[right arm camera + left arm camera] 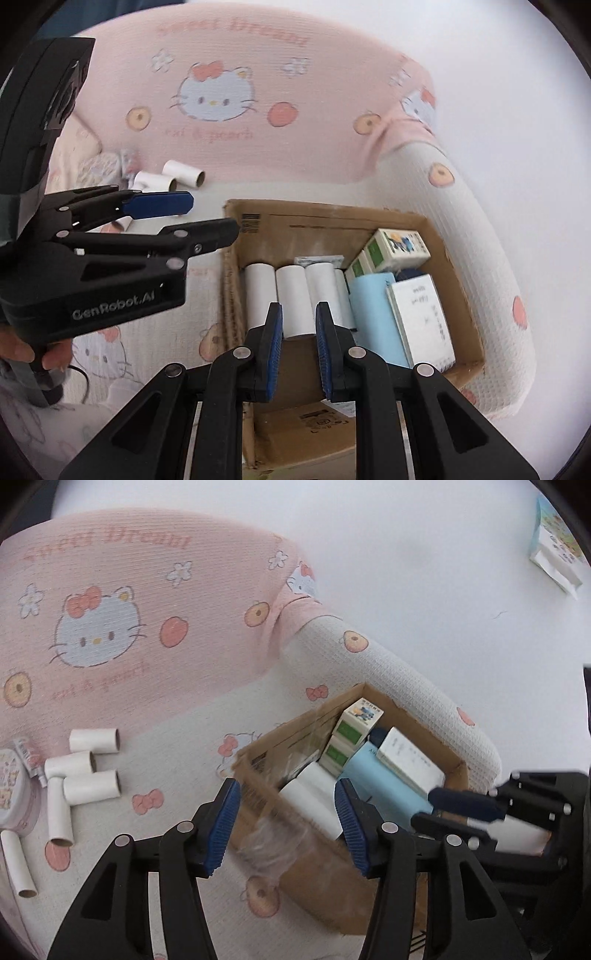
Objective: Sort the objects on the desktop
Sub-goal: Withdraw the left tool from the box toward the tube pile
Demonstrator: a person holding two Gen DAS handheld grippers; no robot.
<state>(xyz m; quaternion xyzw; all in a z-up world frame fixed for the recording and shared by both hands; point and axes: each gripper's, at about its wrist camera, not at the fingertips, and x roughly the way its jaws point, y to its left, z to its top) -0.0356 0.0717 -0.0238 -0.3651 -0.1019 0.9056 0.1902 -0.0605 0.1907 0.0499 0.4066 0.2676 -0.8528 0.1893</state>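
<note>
Rolls (291,299): four boxed; tubes (92,788) outside: five.

White rolls (291,295) in cardboard box (436,236)

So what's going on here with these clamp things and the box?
A person is tidying small items into a brown cardboard box that sits on a pink and white cartoon-cat blanket, using a black hand-held gripper in each hand. The left gripper is open and empty over the box's edge. The right gripper is shut and holds nothing. White paper rolls and small cartons already lie inside, while more white cardboard tubes still wait on the blanket.
</note>
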